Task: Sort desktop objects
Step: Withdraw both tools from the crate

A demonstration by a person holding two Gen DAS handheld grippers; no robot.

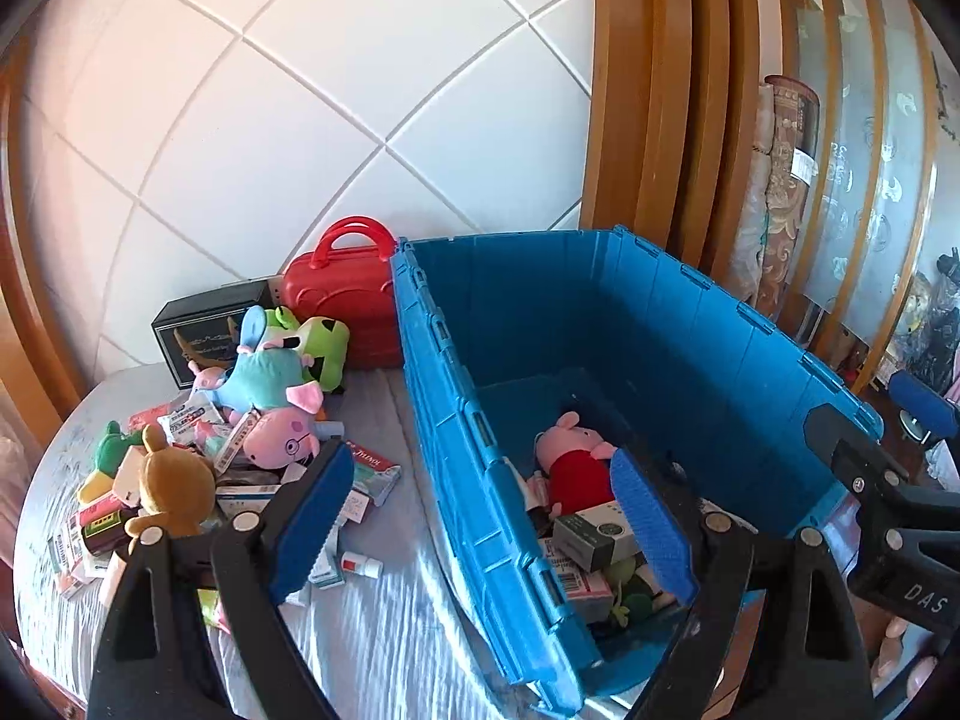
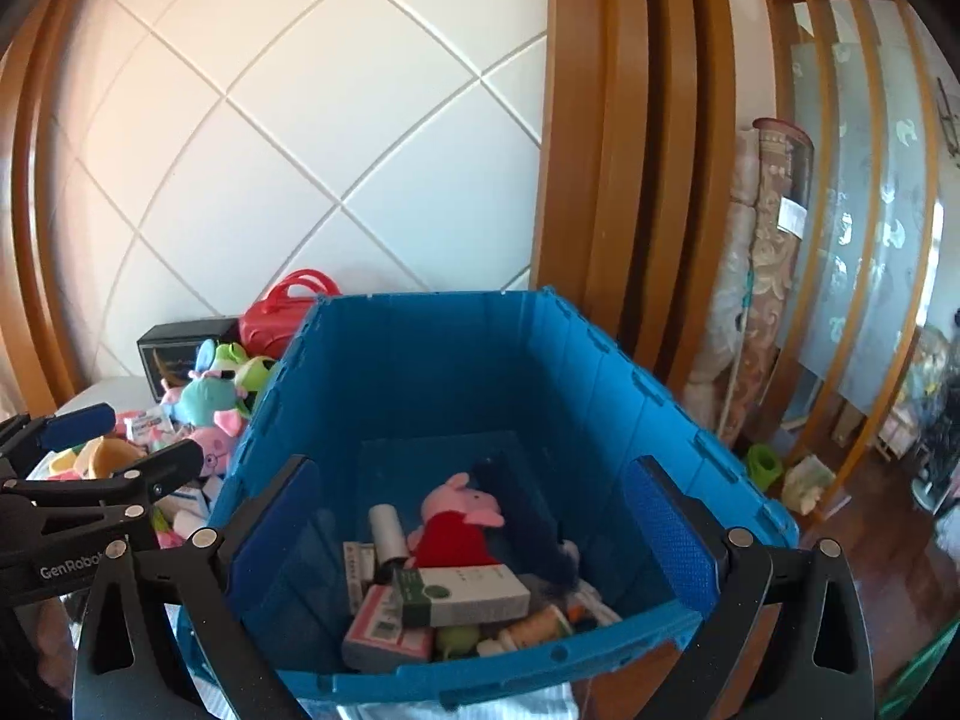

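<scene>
- your left gripper has its jaws wide apart with nothing between them; it straddles the left wall of the blue bin, one finger over the pile, one inside the bin.
- your right gripper is likewise spread wide and empty, hanging over the near rim of the bin, so you look free to fetch the next thing.
- the bin stands on the table as the sorting target; inside it you can count one pig toy in a red dress, one green-and-white box, one pink box and one grey cylinder, with small bits under them too jumbled to count.
- left of the bin lies the unsorted pile: one brown bear, one pink pig with glasses, one light-blue toy, one green toy, and many small packets i cannot count.
- behind the pile, against the wall: one red case and one black box, probably parked, not for sorting.
</scene>
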